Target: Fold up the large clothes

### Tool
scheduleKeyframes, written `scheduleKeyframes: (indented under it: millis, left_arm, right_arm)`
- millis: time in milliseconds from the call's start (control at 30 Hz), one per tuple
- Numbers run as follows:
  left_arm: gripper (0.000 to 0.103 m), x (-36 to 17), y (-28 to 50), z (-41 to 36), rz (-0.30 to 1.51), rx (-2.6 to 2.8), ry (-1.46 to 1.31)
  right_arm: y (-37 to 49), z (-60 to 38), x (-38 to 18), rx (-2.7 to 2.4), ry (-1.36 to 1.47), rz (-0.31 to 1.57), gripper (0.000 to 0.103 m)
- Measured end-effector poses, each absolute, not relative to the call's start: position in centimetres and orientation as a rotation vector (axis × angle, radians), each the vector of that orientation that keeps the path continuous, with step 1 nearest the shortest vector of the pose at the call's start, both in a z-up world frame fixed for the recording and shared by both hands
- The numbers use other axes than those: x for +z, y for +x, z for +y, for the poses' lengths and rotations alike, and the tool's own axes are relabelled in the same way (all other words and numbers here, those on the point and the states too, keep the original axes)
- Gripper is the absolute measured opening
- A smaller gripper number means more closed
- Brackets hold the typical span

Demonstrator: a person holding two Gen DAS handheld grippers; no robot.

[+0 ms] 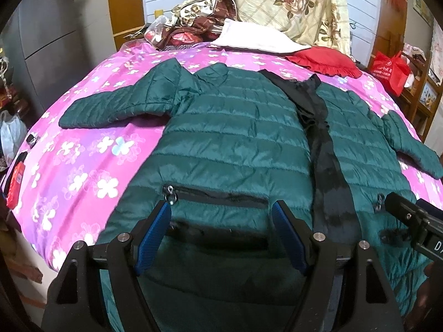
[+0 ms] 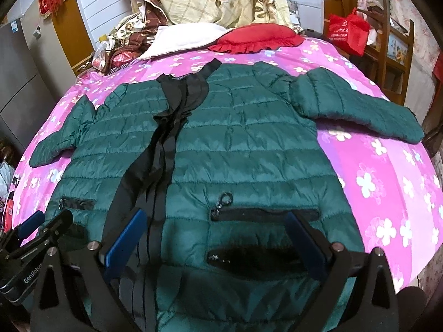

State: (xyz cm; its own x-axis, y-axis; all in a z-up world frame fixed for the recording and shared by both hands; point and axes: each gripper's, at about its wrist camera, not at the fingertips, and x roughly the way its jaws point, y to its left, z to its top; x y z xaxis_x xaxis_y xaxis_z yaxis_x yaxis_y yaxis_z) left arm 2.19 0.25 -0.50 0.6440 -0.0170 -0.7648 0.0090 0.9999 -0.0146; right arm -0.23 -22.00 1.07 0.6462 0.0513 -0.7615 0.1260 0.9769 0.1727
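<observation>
Jacket (image 1: pixel 235 144), green and quilted, lies spread flat on the bed (image 1: pixel 91 160) just ahead of the left gripper (image 1: pixel 221 232) and right gripper (image 2: pixel 216 238), both wide open, holding nothing, seemingly poised over its hem to begin folding.

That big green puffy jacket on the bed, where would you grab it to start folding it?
Probably by a sleeve cuff. The green jacket lies flat, front up, both sleeves spread sideways on the pink bedspread. The left gripper could pinch the left cuff from its outer side, since that edge lies free, then carry it across the chest.
</observation>
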Motion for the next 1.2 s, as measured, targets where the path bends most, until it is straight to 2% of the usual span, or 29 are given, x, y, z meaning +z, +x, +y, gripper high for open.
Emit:
scheduleKeyframes:
  millis: [1200]
  left_arm:
    - [0.050, 2.9, 12.5, 3.3, 0.865, 0.031, -0.027]
  right_arm:
    - [10.9, -19.3, 3.1, 0.016, 0.130, 0.891, 0.102]
